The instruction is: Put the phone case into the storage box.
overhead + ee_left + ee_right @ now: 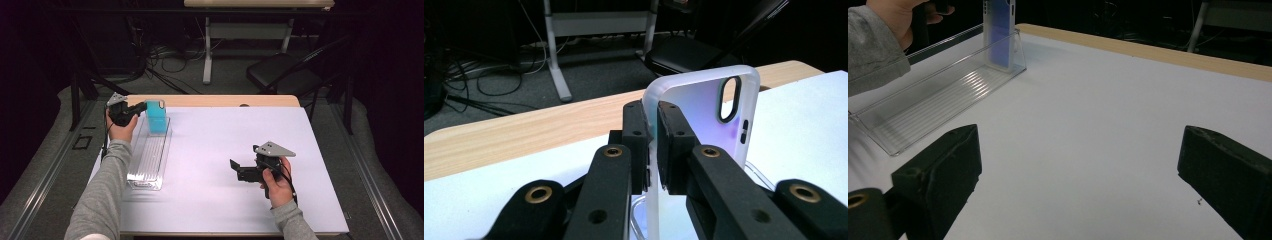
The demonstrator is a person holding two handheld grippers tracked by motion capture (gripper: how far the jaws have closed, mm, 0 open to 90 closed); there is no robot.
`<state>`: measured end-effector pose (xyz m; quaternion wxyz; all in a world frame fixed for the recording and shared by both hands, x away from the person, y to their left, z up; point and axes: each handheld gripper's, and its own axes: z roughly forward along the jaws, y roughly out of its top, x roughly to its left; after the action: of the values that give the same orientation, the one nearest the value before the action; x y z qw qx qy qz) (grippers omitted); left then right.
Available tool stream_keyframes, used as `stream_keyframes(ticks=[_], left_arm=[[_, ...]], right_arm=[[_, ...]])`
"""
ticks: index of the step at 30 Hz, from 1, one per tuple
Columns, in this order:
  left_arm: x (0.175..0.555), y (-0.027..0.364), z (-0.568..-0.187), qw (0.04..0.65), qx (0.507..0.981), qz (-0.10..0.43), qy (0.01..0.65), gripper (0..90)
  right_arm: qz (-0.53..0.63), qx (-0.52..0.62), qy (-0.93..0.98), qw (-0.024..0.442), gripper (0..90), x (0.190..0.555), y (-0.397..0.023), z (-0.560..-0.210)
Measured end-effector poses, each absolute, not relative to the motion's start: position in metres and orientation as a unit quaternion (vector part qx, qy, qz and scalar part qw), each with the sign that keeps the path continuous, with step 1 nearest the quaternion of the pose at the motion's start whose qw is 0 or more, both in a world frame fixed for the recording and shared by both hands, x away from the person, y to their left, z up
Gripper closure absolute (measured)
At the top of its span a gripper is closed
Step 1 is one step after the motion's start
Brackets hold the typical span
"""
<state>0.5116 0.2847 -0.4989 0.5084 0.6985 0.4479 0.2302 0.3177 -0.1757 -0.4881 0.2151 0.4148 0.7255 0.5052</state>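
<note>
Phone case point(704, 107) is standing upright at the far end of the clear tray point(149, 172), edge clamped tight in the left gripper point(141, 108). I'd keep it vertical and only let go once it sits steady. Right gripper point(235, 167) idles near the table's middle, jaws wide apart, well away.

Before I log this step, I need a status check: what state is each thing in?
left gripper: shut on the phone case's edge.
phone case: upright, standing in the tray's far end.
clear tray: lying flat on the table, nothing in it apart from the case.
right gripper: open, holding nothing, low over the white table.
</note>
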Motion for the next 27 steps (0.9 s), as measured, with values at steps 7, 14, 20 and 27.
stream_keyframes(ticks=[7, 14, 20, 27], left_arm=[[0.5123, 0.2865, -0.5000, 0.511, 0.694, 0.227, 0.454, 83.8], [0.5127, 0.2883, -0.5002, 0.514, 0.687, 0.228, 0.460, 78.2], [0.5125, 0.2920, -0.5004, 0.514, 0.680, 0.227, 0.471, 64.1], [0.5112, 0.2937, -0.5006, 0.518, 0.678, 0.217, 0.475, 54.7]], right_arm=[[0.505, 0.417, 0.725, 0.214, 4.0, 0.3177, -0.1756, -0.4888], [0.504, 0.418, 0.725, 0.214, 4.9, 0.3182, -0.1759, -0.4890], [0.502, 0.417, 0.727, 0.215, 4.9, 0.3183, -0.1755, -0.4895], [0.502, 0.416, 0.727, 0.216, 4.9, 0.3181, -0.1756, -0.4896]])
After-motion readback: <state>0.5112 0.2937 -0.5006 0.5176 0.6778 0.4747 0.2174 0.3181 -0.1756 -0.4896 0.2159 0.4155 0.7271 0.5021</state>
